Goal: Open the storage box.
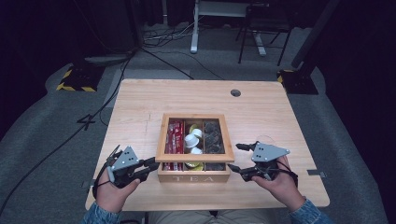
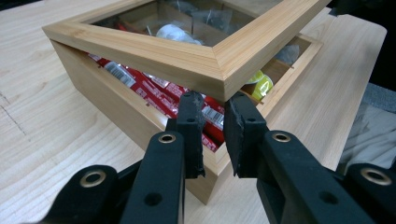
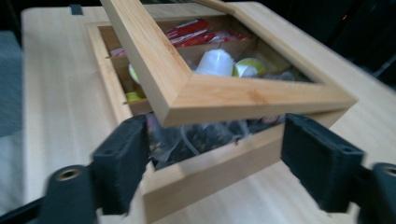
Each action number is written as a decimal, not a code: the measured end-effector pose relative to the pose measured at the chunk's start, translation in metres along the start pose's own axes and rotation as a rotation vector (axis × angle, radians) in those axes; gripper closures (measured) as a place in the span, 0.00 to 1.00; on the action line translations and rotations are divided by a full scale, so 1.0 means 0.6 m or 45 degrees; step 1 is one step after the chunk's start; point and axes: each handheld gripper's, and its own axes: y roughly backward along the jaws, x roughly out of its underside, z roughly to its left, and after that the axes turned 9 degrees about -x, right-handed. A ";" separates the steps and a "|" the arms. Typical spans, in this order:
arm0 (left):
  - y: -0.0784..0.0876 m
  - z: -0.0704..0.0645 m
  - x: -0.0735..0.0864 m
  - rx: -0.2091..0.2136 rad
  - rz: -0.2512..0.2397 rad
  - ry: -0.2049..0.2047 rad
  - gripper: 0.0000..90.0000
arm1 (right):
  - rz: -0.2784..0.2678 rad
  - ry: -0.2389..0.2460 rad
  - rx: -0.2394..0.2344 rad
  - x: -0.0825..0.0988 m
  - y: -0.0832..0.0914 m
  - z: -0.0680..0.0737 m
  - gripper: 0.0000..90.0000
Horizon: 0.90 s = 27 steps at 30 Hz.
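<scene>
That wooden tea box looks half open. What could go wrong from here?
The lid is raised only partway, and the left tool seems to prop it at one front corner, so it might slip and drop shut. The right tool, jaws open around the other corner, could nudge the box. Sachets near the rim might catch.

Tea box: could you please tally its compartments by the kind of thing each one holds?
Red packets: 1 compartment
White and yellow capsules: 1 compartment
Dark bags: 1 compartment
Total: 3 compartments in the tea box
</scene>
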 end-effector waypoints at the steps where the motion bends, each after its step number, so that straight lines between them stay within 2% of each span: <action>1: 0.000 0.000 0.000 0.000 0.000 0.000 0.85 | 0.000 0.000 0.000 0.000 0.000 0.000 0.32; 2: 0.000 0.000 -0.001 -0.003 0.008 -0.011 0.85 | 0.005 0.029 0.017 -0.003 -0.003 0.000 0.36; 3: 0.000 0.000 -0.001 -0.005 0.007 -0.018 0.85 | 0.026 0.099 0.023 -0.010 -0.005 0.001 0.43; 4: 0.000 0.000 0.000 -0.004 0.003 -0.018 0.85 | 0.026 0.099 0.023 -0.010 -0.005 0.001 0.43; 6: 0.000 0.002 0.001 0.007 -0.026 -0.006 0.85 | 0.030 0.178 0.045 -0.016 -0.006 0.006 0.48; 10: 0.000 -0.001 0.000 0.017 -0.048 0.006 0.82 | 0.011 0.212 0.063 -0.020 -0.001 0.007 0.51; 12: -0.004 -0.007 0.000 -0.016 -0.035 -0.002 0.74 | 0.007 0.219 0.062 -0.025 0.002 0.006 0.55; 14: -0.010 -0.011 0.001 -0.044 -0.018 0.000 0.62 | -0.009 0.234 0.068 -0.035 0.009 0.002 0.58; 20: -0.013 -0.004 0.011 -0.069 0.010 0.040 0.56 | -0.041 0.239 0.056 -0.062 0.022 -0.017 0.62; 21: -0.011 -0.002 0.012 -0.081 0.011 0.030 0.56 | -0.046 0.237 0.051 -0.066 0.024 -0.021 0.62; 25: -0.003 -0.001 0.018 -0.095 0.008 0.056 0.56 | -0.075 0.208 0.032 -0.083 0.030 -0.039 0.63; 27: -0.001 0.000 0.021 -0.109 0.013 0.051 0.55 | -0.091 0.191 0.026 -0.091 0.033 -0.048 0.64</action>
